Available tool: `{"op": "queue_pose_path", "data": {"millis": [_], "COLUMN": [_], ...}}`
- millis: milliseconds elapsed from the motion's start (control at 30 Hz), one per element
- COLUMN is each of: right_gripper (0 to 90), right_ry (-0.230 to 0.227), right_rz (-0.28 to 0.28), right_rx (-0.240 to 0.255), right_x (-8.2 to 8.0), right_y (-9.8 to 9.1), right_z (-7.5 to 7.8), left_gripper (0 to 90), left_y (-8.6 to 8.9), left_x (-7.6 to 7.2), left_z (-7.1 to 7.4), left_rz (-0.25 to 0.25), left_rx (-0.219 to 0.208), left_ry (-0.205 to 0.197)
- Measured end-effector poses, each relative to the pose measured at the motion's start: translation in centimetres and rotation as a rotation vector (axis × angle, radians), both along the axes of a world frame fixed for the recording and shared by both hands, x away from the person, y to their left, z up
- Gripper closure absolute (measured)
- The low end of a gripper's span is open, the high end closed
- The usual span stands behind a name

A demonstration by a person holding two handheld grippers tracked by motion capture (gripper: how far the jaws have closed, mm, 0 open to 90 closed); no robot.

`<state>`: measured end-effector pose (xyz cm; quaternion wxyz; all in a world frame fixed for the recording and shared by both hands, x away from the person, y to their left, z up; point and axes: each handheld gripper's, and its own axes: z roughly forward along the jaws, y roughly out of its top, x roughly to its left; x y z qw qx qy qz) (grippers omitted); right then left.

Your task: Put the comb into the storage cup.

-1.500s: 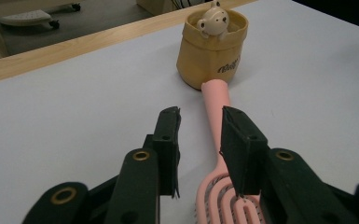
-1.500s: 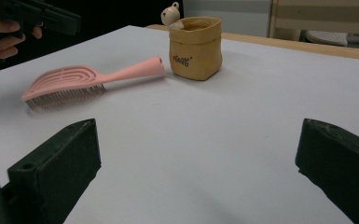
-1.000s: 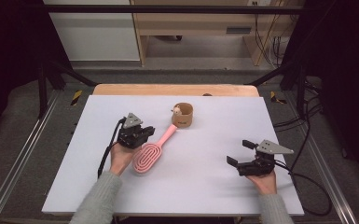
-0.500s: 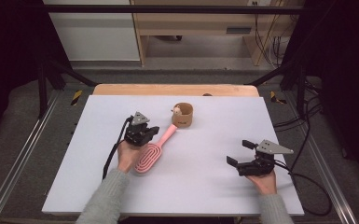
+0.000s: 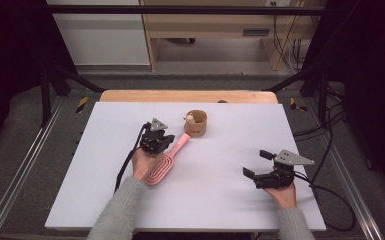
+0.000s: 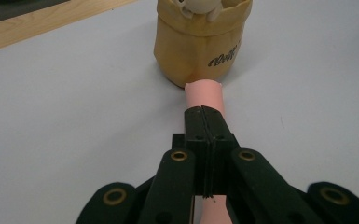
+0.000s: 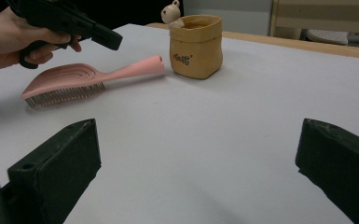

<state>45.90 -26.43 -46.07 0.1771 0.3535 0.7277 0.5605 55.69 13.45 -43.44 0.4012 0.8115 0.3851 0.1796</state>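
Note:
A pink hairbrush (image 5: 166,162) lies on the white table (image 5: 230,205), its handle (image 6: 205,93) pointing at a small tan pouch-shaped cup (image 5: 197,124). A little cream toy figure (image 7: 171,10) peeks over the cup's rim. My left gripper (image 5: 169,141) hovers just above the handle with its jaws pressed together and nothing between them. In the left gripper view the shut tips (image 6: 203,112) line up over the handle, short of the cup (image 6: 198,51). My right gripper (image 5: 257,164) rests open at the table's right, facing the brush (image 7: 74,79) and cup (image 7: 196,46).
A wooden strip (image 5: 187,96) borders the table's far edge. Black frame rails run along both sides, and cables trail on the floor at the right (image 5: 330,190). Bare table surface lies between the two grippers.
My left gripper has moved to the right and slightly down, from beside the brush head to over its handle. The right gripper, brush and cup have stayed put.

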Motion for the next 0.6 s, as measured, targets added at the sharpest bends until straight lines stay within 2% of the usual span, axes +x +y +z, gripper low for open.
{"op": "queue_pose_path", "data": {"millis": [133,167,333,400,500,600], "right_gripper": [0.4,0.5,0.5,0.5,0.5,0.5], "right_ry": [0.001,0.001,0.001,0.002,0.002,0.003], "right_rz": [0.0,0.001,0.0,0.001,0.001,0.001], "right_rx": [-0.001,-0.001,-0.002,-0.001,-0.002,-0.001], "right_x": [0.0,0.0,0.0,0.0,0.0,0.0], "right_y": [0.0,0.0,0.0,0.1,0.1,0.1], "right_z": [0.0,0.0,0.0,0.0,0.0,0.0], "left_gripper": [89.7,89.7,89.7,89.7,89.8,89.8], "left_y": [-0.4,-0.5,-0.6,-0.6,-0.6,-0.6], "left_x": [0.2,0.4,0.6,0.6,0.8,0.8], "left_z": [-0.5,-0.8,-1.2,-1.2,-1.5,-1.6], "left_rz": [0.002,0.006,0.01,0.012,0.024,0.022], "left_rx": [0.022,0.033,0.063,0.067,0.083,0.084], "left_ry": [0.005,0.021,0.04,0.045,0.075,0.082]}}
